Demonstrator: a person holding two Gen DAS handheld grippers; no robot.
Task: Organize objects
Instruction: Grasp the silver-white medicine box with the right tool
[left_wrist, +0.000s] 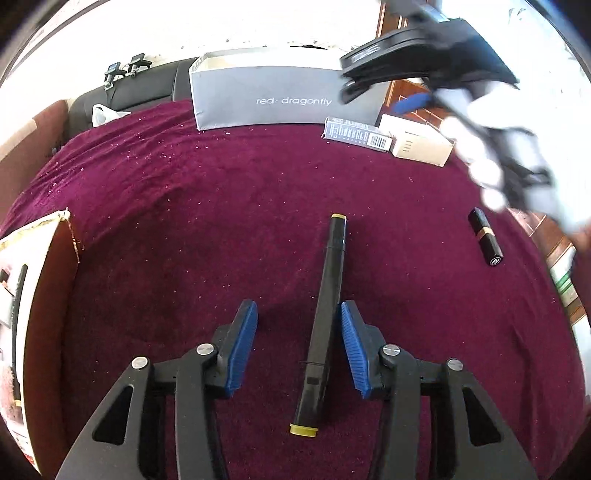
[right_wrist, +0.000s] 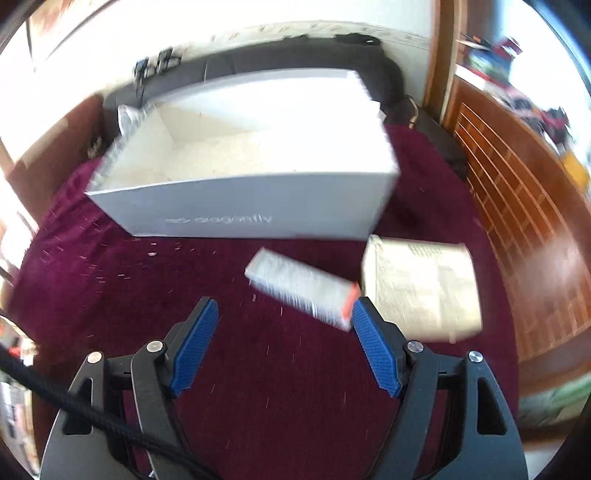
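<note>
Inventory for you, operator, sorted by the move each item calls for

Item one: black marker (left_wrist: 325, 325) with yellow end caps, lying on the maroon cloth (left_wrist: 184, 221) of the worktop, lower centre of the left wrist view. Long axis runs from bottom to top of the frame, roughly in line with your left hand-held gripper (left_wrist: 299, 328). It sits between the blue pads, close against the right-side pad (left_wrist: 352, 350) and clear of the left-side one, so the jaws are not yet clamped on it; no grip shown. This hand is plainly the nearer one to the marker.

Item two: black lipstick tube (left_wrist: 484, 238) with a gold band, right of frame, well apart from the marker, lying loose.

Item three: grey box (right_wrist: 258, 155) marked "red- dragonfly", open-topped and seemingly empty, upper centre of the right wrist view; judged the likely container.

Item four: narrow white carton (right_wrist: 301, 291) and a cream carton (right_wrist: 421, 288), just in front of the grey box. The narrow one lies slantwise, its lower end just beside the right-side pad of your right hand-held gripper (right_wrist: 284, 347). That view is blurred; the jaws stand wide and hold nothing.

Judgement: centre the left jaws on the marker before you close
</note>
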